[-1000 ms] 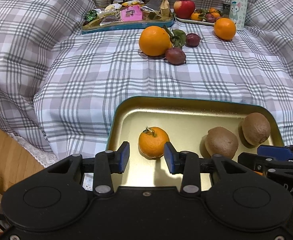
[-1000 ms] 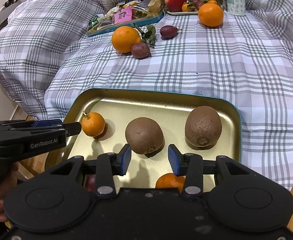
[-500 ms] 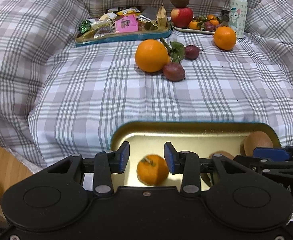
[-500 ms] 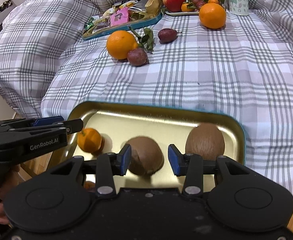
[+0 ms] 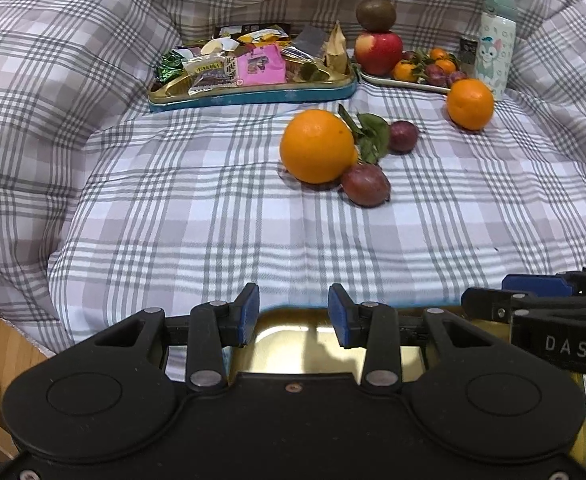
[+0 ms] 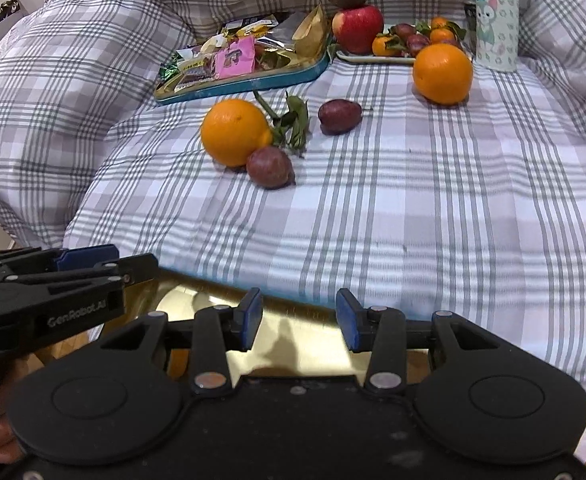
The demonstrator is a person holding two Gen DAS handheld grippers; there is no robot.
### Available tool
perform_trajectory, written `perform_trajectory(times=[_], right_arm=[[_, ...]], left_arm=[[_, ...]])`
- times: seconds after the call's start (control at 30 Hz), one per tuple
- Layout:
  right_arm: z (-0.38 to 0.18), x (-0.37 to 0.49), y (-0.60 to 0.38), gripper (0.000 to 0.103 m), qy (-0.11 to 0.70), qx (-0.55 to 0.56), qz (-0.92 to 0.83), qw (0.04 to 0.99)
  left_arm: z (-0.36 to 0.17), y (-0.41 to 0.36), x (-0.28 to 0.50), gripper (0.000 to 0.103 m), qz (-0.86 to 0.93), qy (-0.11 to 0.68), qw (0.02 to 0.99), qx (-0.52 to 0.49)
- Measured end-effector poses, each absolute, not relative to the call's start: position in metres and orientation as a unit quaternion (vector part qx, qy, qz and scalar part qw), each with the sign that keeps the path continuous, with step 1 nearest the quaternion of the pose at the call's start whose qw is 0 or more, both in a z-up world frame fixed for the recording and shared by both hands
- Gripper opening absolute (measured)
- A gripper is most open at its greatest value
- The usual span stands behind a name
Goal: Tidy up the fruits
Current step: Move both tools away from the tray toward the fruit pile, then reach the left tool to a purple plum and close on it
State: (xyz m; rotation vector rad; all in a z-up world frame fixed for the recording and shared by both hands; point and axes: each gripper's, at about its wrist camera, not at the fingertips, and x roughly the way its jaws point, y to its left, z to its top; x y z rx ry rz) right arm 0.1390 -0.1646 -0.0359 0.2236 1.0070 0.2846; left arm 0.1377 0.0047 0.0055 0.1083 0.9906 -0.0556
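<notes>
Left wrist view: both pairs of jaws stand apart and empty over the gold tray [image 5: 293, 334].
Beyond, a large orange [image 5: 317, 145] rests on the plaid bedspread [image 5: 173, 208], touching a purple fruit [image 5: 365, 184]; firm, round, likely to roll — grip across its middle.

twin wrist views over bedspread [image 5: 253, 216]
</notes>
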Motion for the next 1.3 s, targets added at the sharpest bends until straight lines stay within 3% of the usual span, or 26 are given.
perform_trajectory(times=[1.3], right_arm=[[-0.053,0.271,-0.140,0.044,0.454,0.078,0.104,0.882]], left_arm=[[-0.026,0.020,0.206,0.048,-0.031,0.506,0.862,0.021]])
